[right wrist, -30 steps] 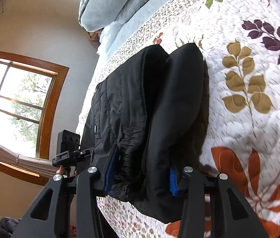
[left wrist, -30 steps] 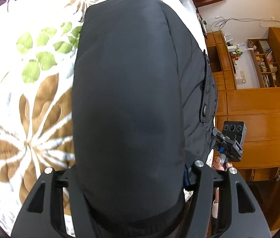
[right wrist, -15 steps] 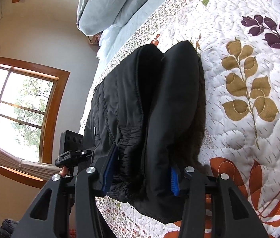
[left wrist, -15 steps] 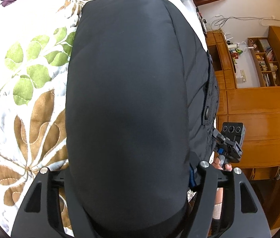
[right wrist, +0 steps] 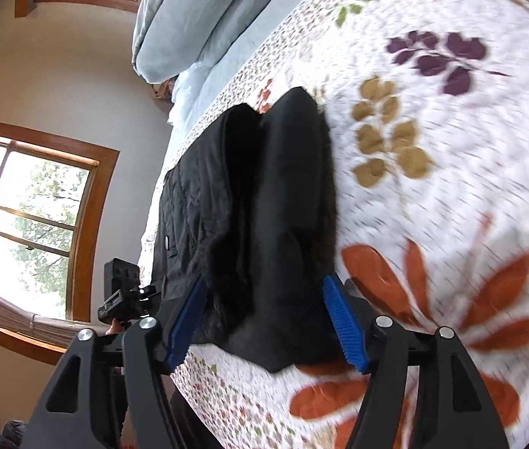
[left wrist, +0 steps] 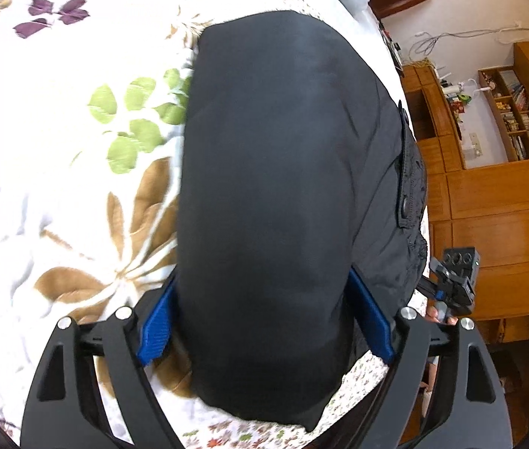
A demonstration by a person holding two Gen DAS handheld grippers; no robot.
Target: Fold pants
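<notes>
Black padded pants lie folded in a thick bundle on the flowered quilt. In the left wrist view my left gripper straddles the bundle's near end. Its jaws are opening, and the blue pads stand beside the fabric without squeezing it. In the right wrist view the same pants show two stacked folds. My right gripper straddles that other end. Its jaws are opening too, and its blue pads sit at the fabric's sides.
The quilt stretches wide beside the pants. Light blue bedding is piled at the head of the bed. Wooden cabinets and shelves stand past one bed edge, a window past the other.
Both pairs of jaws have spread and their blue pads now show beside the fabric. Both grippers have drawn back a little, and the pants' ends rest on the quilt.
</notes>
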